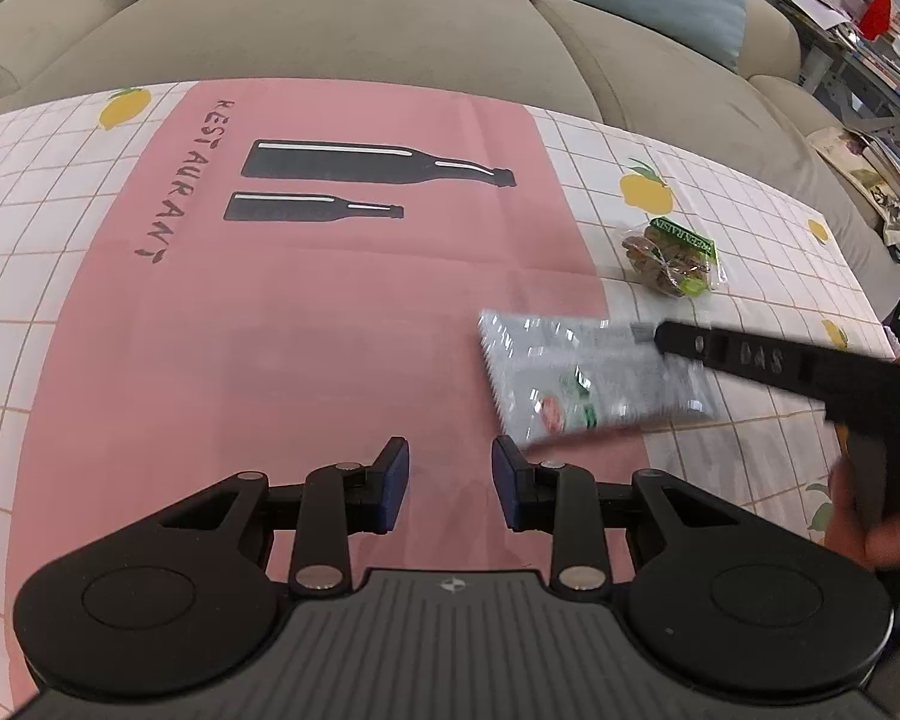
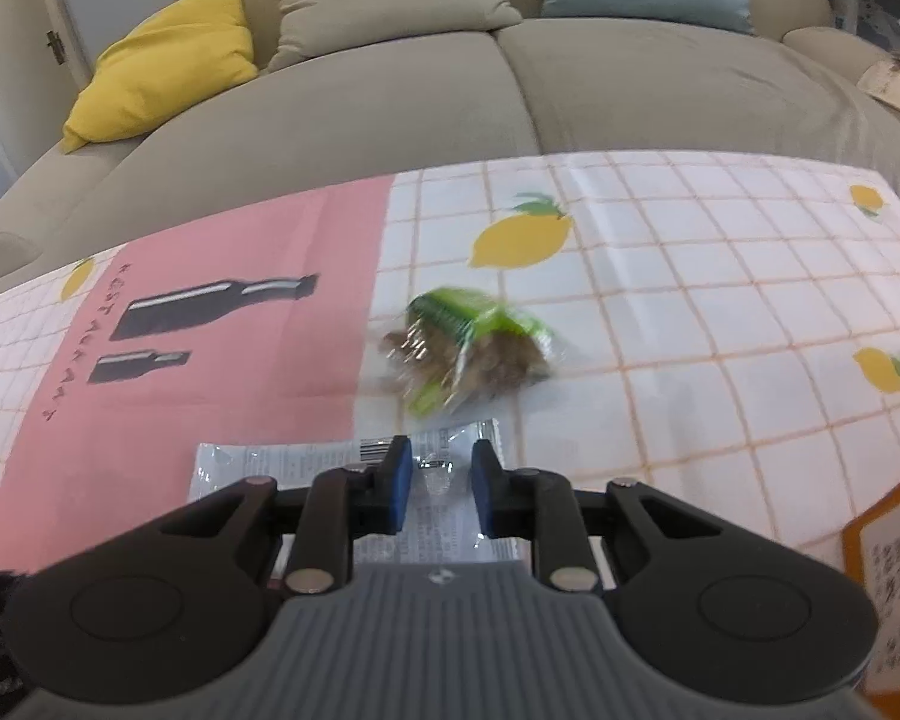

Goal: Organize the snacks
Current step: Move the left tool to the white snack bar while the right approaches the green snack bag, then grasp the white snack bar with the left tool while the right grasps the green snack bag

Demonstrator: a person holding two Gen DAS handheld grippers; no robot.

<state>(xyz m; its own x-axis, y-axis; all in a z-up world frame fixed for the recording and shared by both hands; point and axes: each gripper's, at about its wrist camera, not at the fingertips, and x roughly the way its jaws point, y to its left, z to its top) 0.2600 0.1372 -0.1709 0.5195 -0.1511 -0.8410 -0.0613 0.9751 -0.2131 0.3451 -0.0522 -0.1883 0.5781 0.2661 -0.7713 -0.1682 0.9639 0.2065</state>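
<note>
Between the parted pads of the right gripper, untouched, lies the silver snack packet; beyond it sits the raisin bag. Left gripper hangs spread, empty.

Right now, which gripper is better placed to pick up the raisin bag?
Right, probably. The right gripper hangs over the silver packet with the raisin bag just ahead; the left gripper sits over bare pink cloth, farther off.

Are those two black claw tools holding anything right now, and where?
Nothing is gripped. The left gripper is empty. The right gripper straddles the end of the silver foil snack packet, its blue fingers apart, not pressing it.
</note>
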